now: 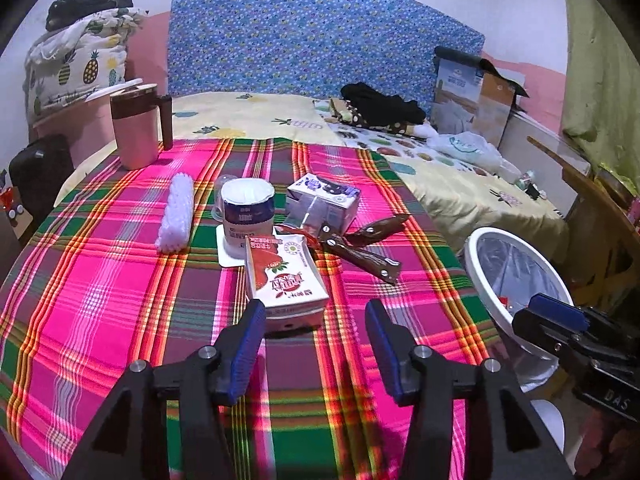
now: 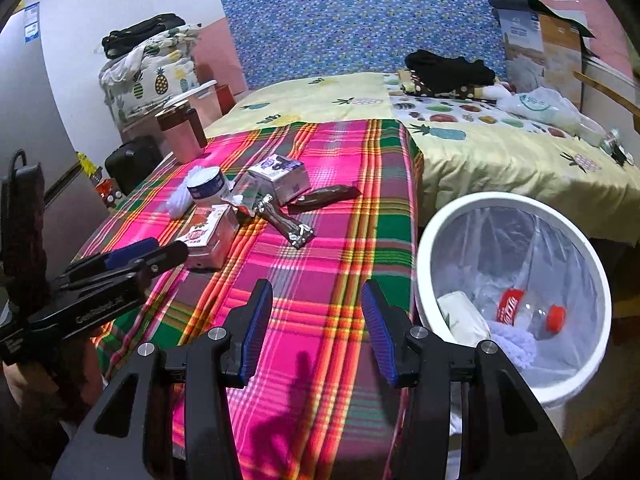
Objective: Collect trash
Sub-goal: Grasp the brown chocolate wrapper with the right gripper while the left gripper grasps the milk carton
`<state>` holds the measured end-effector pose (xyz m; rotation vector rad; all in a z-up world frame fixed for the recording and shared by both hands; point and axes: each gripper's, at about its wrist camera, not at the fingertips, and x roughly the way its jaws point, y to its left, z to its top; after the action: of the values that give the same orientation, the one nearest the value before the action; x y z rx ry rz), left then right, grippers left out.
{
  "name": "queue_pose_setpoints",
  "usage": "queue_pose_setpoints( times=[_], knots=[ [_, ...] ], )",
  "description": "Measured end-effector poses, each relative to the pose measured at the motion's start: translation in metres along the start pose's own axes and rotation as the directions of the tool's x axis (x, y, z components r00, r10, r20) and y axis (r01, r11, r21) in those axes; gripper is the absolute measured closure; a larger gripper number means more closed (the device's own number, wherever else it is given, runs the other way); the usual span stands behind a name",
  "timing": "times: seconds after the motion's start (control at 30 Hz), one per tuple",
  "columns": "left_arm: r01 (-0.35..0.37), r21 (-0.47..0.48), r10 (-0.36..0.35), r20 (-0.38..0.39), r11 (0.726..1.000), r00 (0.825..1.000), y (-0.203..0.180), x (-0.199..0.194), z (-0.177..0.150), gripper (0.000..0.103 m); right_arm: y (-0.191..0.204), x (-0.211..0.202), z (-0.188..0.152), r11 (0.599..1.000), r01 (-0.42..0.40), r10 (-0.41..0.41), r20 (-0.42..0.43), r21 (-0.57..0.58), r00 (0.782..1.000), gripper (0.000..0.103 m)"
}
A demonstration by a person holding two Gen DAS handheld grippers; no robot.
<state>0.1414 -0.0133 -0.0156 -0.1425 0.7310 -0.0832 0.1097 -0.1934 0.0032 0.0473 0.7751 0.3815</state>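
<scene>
1. Right now the left gripper hangs low over the plaid-covered table, jaws spread wide, nothing held; its tips sit just short of the strawberry milk carton.
2. Right gripper is also wide open and empty, over the table's near right edge beside the white trash bin.
3. Trash sits clustered mid-table: strawberry milk carton lying flat nearest the front edge, a white yogurt cup on a white coaster just behind it, a purple-and-white carton to its right.
4. Two brown snack wrappers lie crossed right of the cartons, one with a silvery end.
5. White bubble-wrap roll lies left of the yogurt cup.
6. Pink lidded mug stands at the far left corner.
7. Bin stands off the table's right edge, lined with a clear bag; inside: a clear plastic bottle with red label and cap, a white carton, something pale purple.
</scene>
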Motion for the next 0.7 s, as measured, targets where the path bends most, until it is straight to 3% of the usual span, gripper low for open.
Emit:
queue_pose_setpoints(
  times=[0.13, 0.43, 0.7],
  knots=[
    [-0.01, -0.011, 0.01, -0.009, 1.0, 1.0, 0.002, 0.013, 0.005, 0.044, 0.001, 0.009, 0.006, 1.0, -0.005, 0.005, -0.006, -0.016, 1.0, 0.055],
    [-0.057, -0.044, 0.054, -0.054, 0.997, 0.997, 0.014, 0.045, 0.011, 0.044, 0.004, 0.042, 0.02, 0.998, -0.029, 0.025, -0.062, -0.057, 0.998, 0.055],
    [-0.04, -0.082, 0.034, -0.072, 0.996, 0.997, 0.034, 0.053, 0.01, 0.045, 0.014, 0.074, 0.031, 0.99, -0.054, 0.038, -0.122, -0.131, 0.992, 0.055]
  ],
)
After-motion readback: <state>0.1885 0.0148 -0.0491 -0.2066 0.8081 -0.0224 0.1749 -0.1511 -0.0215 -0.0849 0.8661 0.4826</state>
